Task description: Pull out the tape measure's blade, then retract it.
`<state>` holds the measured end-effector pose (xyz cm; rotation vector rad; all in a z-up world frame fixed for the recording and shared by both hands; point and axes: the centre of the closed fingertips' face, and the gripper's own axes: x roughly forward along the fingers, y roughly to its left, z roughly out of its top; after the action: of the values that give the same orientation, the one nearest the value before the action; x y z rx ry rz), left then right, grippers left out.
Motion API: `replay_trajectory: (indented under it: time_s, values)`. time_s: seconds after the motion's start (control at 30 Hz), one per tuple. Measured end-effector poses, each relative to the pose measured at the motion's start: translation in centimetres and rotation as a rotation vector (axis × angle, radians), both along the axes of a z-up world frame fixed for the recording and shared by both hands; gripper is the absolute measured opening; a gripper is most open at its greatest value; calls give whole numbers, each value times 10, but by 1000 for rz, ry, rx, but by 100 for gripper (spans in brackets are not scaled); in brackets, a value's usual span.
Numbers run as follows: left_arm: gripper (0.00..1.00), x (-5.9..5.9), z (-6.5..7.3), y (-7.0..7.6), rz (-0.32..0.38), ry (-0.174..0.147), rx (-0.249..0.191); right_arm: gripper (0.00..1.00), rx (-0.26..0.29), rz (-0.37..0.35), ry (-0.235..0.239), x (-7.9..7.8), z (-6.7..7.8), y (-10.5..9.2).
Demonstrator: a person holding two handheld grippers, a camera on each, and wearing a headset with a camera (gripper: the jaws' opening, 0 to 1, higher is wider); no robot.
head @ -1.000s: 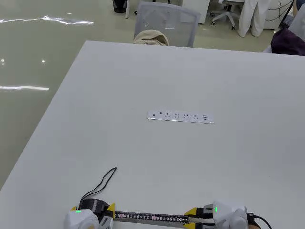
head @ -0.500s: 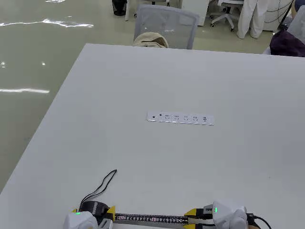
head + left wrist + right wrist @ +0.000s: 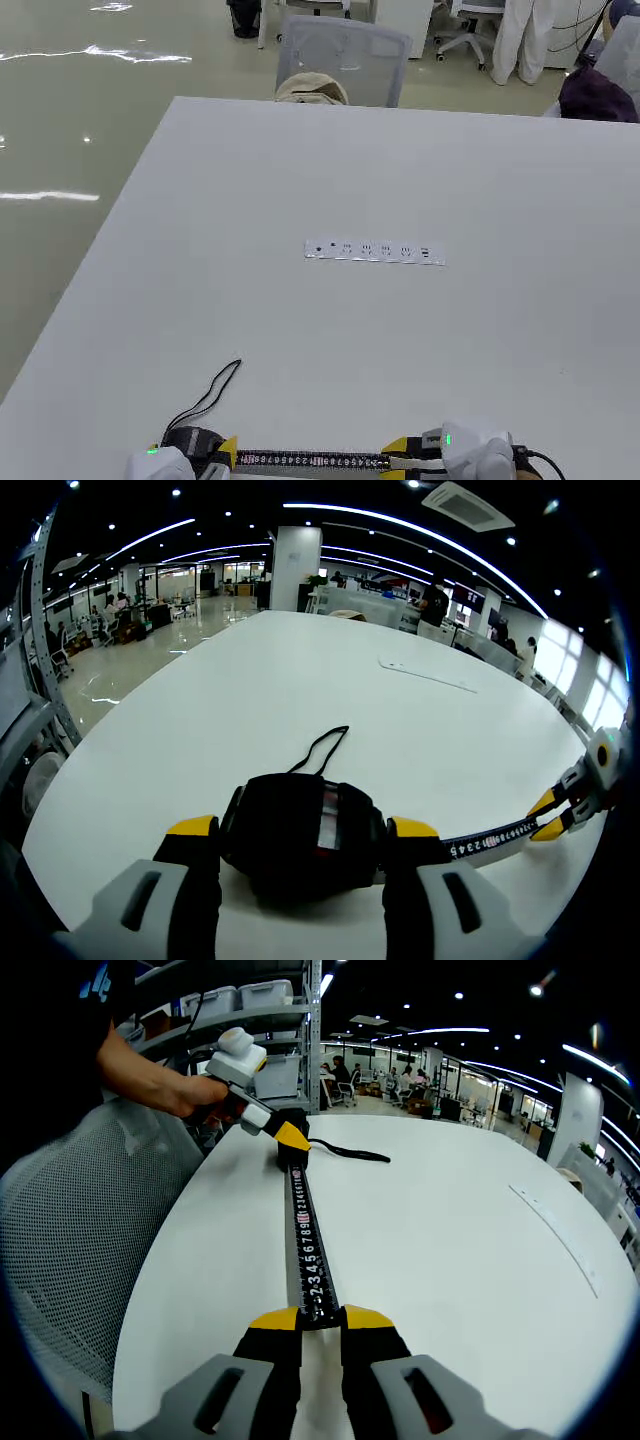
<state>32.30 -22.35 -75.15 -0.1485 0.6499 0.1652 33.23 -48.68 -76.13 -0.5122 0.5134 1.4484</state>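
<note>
The black tape measure case (image 3: 300, 830) sits on the white table (image 3: 400, 170) with my left gripper (image 3: 300, 826) shut on it, yellow tips at both sides. Its black lanyard (image 3: 320, 748) trails away over the table. The blade (image 3: 305, 1235) lies pulled out flat along the table's near edge, numbers up. My right gripper (image 3: 320, 1317) is shut on the blade's end. In the head view the left gripper (image 3: 192, 442) holds the case (image 3: 195, 437) at bottom left, the blade (image 3: 310, 461) runs right to the right gripper (image 3: 395, 460).
A white power strip (image 3: 373, 251) lies flat mid-table, well beyond the grippers. A grey mesh chair (image 3: 340, 55) stands at the far edge. A hand (image 3: 170, 1085) holds the left gripper, and chair mesh (image 3: 80, 1260) is close beside the table.
The head camera has tilted a little, shifting the picture. The grippers, the case and the pulled-out blade stand about as before.
</note>
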Motion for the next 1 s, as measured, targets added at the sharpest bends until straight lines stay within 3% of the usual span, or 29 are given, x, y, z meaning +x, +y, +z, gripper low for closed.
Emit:
replay_trajectory:
  time_s: [1.0]
  values:
    - [62, 0, 1, 2, 3, -11, -37, 13, 6, 32, -9, 2, 4, 12]
